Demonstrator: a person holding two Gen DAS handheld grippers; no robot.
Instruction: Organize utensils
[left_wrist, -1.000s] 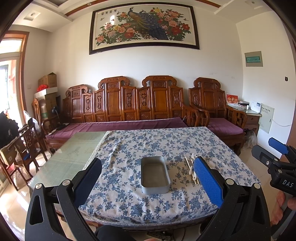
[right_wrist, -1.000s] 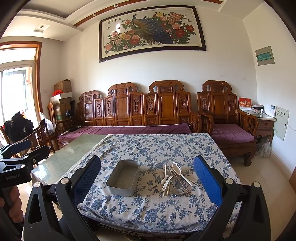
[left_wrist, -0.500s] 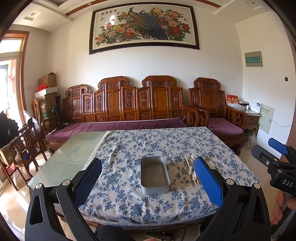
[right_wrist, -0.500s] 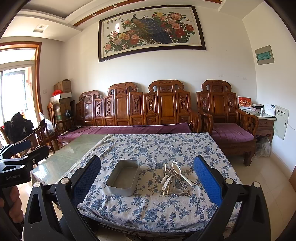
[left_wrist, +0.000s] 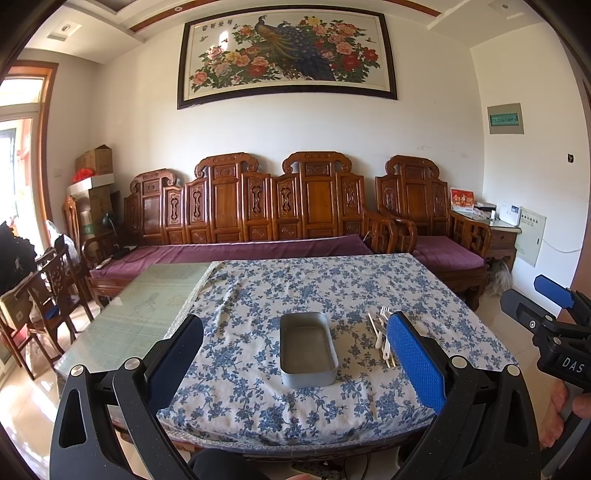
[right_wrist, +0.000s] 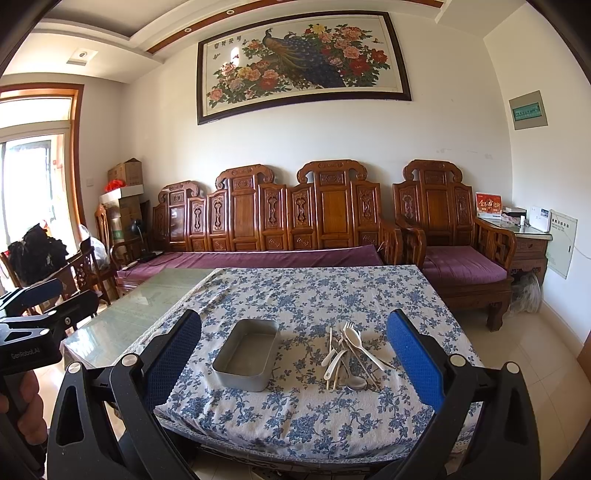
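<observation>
A grey metal tray (left_wrist: 307, 349) (right_wrist: 246, 353) lies empty on the blue-flowered tablecloth (left_wrist: 295, 295) (right_wrist: 314, 295). To its right lies a pile of utensils (right_wrist: 349, 354): white plastic spoons, forks, chopsticks and a metal spoon. In the left wrist view the utensils (left_wrist: 380, 336) are partly hidden behind the right finger. My left gripper (left_wrist: 295, 354) and my right gripper (right_wrist: 293, 354) both hang open in front of the table's near edge, holding nothing. Each gripper also shows at the edge of the other's view: right gripper (left_wrist: 546, 317), left gripper (right_wrist: 40, 306).
The cloth covers the right part of a glass-topped table (left_wrist: 136, 314). A carved wooden sofa (left_wrist: 258, 221) with purple cushions stands behind it, an armchair (right_wrist: 454, 243) to the right, wooden chairs (left_wrist: 48, 295) at the left. A person's hand (right_wrist: 22, 402) holds the left gripper's handle.
</observation>
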